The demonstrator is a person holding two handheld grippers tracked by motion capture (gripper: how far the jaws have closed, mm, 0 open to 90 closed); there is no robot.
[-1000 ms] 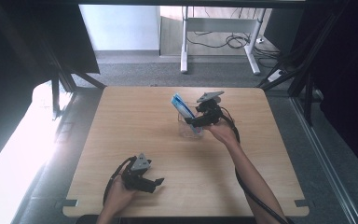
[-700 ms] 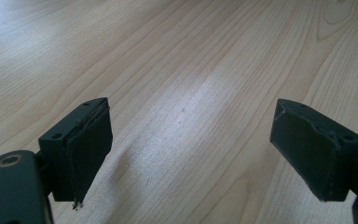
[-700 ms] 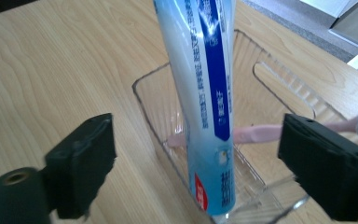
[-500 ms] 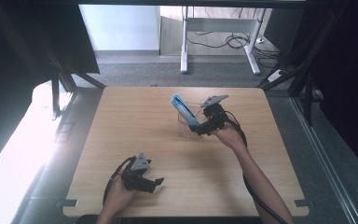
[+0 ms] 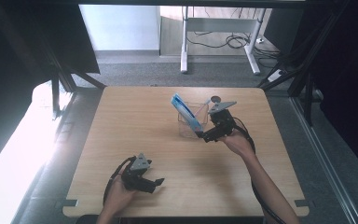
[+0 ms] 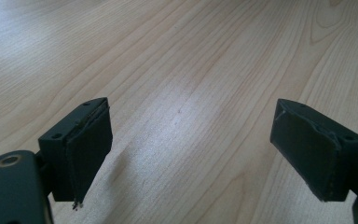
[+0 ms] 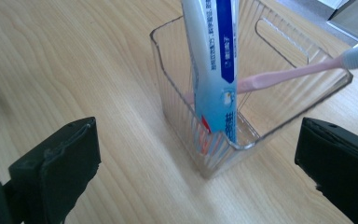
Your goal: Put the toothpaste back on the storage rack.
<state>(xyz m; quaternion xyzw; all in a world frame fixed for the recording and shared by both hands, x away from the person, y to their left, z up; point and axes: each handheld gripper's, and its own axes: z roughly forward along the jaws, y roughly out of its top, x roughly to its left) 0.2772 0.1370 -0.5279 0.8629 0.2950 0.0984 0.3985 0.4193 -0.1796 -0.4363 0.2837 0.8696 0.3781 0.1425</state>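
Near edge of light wood surface (image 5: pixel 121 140): left gripper (image 5: pixel 157 183) in person's left hand (image 5: pixel 117 198), low, jaws wide apart w/ nothing between, just bare wood under them in left gripper view. Black cable loops back from it.

Further up, approx. mid-right of surface: right gripper (image 5: pixel 205 137) in right hand (image 5: pixel 237 141), grey three-cornered plate on top. Jaws have just been opening, now spread wide, holding nothing. In right gripper view (image 7: pixel 198 154) both black pads stand well clear of the box, one each side, not touching it.

Just beyond those jaws: clear ribbed plastic box (image 5: pixel 189 129) (image 7: pixel 223 154), upright on the wood, open top, cut-out handle in far wall. Inside it: white and blue toothpaste tube (image 5: pixel 186 112) (image 7: pixel 214 70), cap end down near the box's near corner, flat end sticking up & leaning left in high view. Also inside: pink toothbrush w/ grey-white head (image 7: pixel 303 70), leaning across the box, head end poking out over the rim at right in right gripper view. Tube sits in front of brush handle there.

Small round dark spot (image 5: pixel 216 99) on wood just past the box; can't tell what it is.

Far off, past surface: grey floor, white desk legs (image 5: pixel 184 42), loose cables (image 5: pixel 228 39).
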